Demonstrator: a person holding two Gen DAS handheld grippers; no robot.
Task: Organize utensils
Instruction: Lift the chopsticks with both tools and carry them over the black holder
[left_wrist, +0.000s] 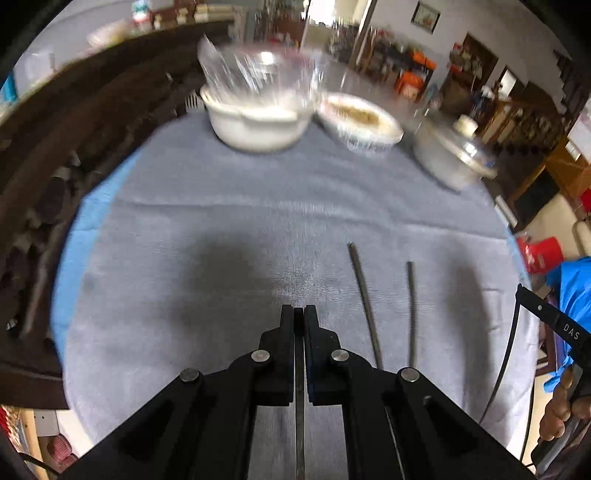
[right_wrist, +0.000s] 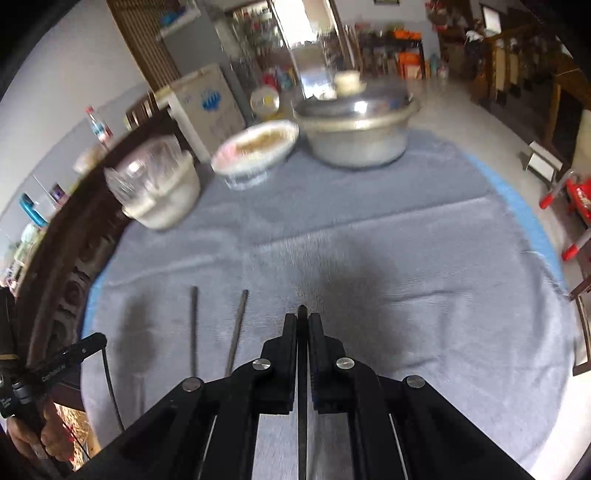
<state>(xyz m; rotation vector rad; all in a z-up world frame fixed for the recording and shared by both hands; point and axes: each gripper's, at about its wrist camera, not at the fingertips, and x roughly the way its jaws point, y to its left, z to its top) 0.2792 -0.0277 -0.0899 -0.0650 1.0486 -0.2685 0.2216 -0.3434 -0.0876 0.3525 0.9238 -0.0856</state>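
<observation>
Clamping on a thin dark utensil (left_wrist: 299, 398), the left gripper (left_wrist: 299, 314) has its jaws together with the slim shaft running back between the fingers toward the camera; what kind of utensil it is cannot be told. The right gripper (right_wrist: 302, 317) is the same: jaws pressed on a second thin dark utensil (right_wrist: 302, 402), its tip just showing past the fingertips. Both hang above the grey cloth (left_wrist: 221, 206), shadows beneath them. Two more dark rods (left_wrist: 391, 310) lie flat on the cloth, side by side and slightly splayed, between the two grippers: right of the left gripper, left of the right one. Far edge of the cloth, from the left: white bowl (left_wrist: 255, 127) with a clear bowl (left_wrist: 258, 74) nested on top, a shallow bowl of food (left_wrist: 360, 120) just beside it, then a lidded metal pot (right_wrist: 356, 125). Dark carved wood (left_wrist: 55, 166) borders the cloth on its left. Much blur in both views
</observation>
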